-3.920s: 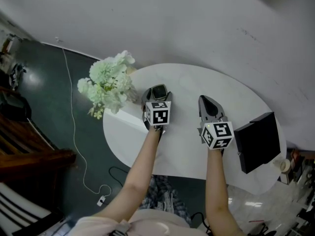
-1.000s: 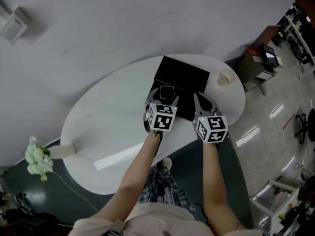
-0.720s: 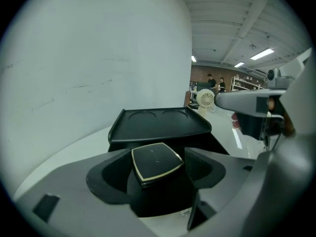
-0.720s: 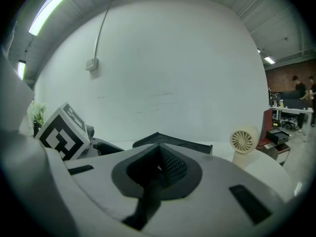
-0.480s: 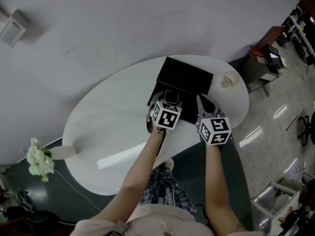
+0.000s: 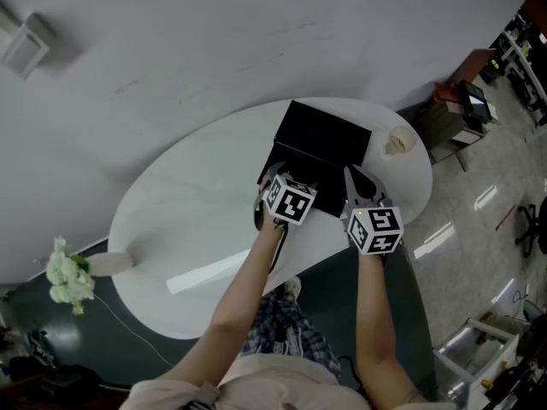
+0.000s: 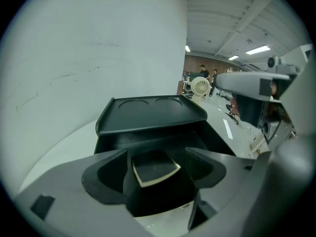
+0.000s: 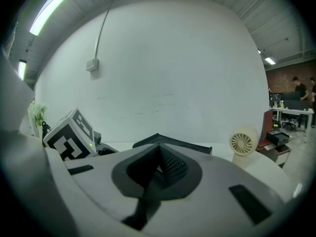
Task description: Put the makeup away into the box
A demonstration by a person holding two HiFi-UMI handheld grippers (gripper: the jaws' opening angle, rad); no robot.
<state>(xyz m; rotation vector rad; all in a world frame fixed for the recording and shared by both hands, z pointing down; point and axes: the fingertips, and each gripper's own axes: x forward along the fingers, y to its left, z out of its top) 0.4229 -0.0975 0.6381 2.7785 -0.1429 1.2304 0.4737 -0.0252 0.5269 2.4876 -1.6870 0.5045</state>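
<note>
A black box (image 6: 301,162) stands open at the far right of the white oval table (image 6: 188,220), its lid (image 6: 329,133) laid back flat. In the left gripper view the lid (image 7: 148,113) shows two round recesses, and the box's dark inside (image 7: 148,141) lies just ahead of the jaws. My left gripper (image 6: 286,178) is shut on a square black makeup compact (image 7: 155,167) with a cream rim, held at the box's near edge. Beside it, my right gripper (image 6: 353,176) hovers at the box's right front corner, its jaws (image 8: 158,168) shut on nothing.
A small cream fan (image 6: 396,139) stands on the table right of the box, also seen as the fan (image 8: 242,143) in the right gripper view. A vase of white flowers (image 6: 64,273) is at the table's far left end. A grey wall runs behind the table.
Since the oldest frame, I have carried the compact from the flower end to the box. In the last second the left gripper has edged forward over the box's near edge.
</note>
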